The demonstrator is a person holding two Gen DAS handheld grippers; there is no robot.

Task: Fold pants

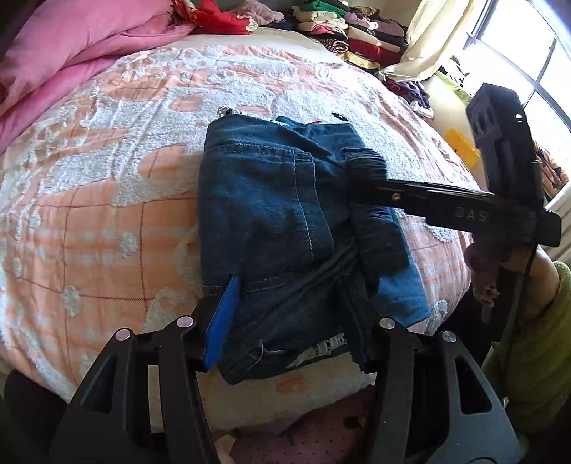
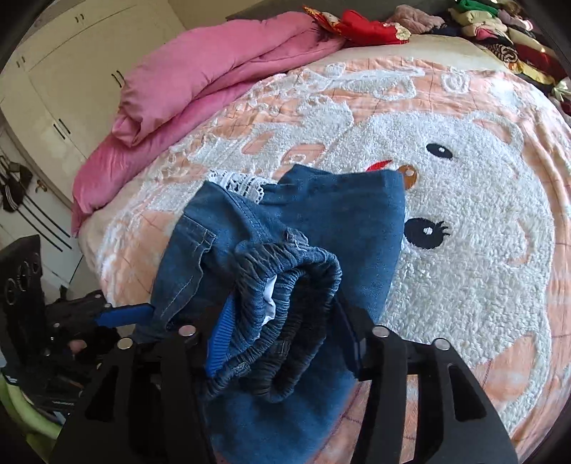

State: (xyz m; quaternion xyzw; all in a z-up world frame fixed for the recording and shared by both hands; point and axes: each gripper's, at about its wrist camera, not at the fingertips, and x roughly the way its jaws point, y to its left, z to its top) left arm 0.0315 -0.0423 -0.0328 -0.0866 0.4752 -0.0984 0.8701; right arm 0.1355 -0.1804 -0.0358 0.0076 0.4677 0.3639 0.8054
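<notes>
Pants (image 1: 271, 221) lying folded into a compact denim bundle on the bed (image 1: 107, 221), over the bear motif of the blanket, well short of the pink quilt (image 1: 71, 46) at the head end.

Left gripper (image 1: 289, 321) at the bundle's near edge, fingers apart with denim between them; firm clamping not confirmed. Right gripper (image 2: 282, 342) at the gathered elastic waistband (image 2: 285, 303), fingers straddling the bunched cloth; pad contact likely on the blue pad side, other side unclear.

Judged step: laying down the last fold. Advisable: lower both edges together, keep waistband square over the layers beneath, flatten before letting go, release without dragging.

Not determinable: hems mostly buried under the bundle; lace trim (image 2: 239, 185) only partly showing; fingertips of both grippers hidden by cloth; bed edges cut off; far clothes pile (image 1: 342, 25) too small to itemise.
</notes>
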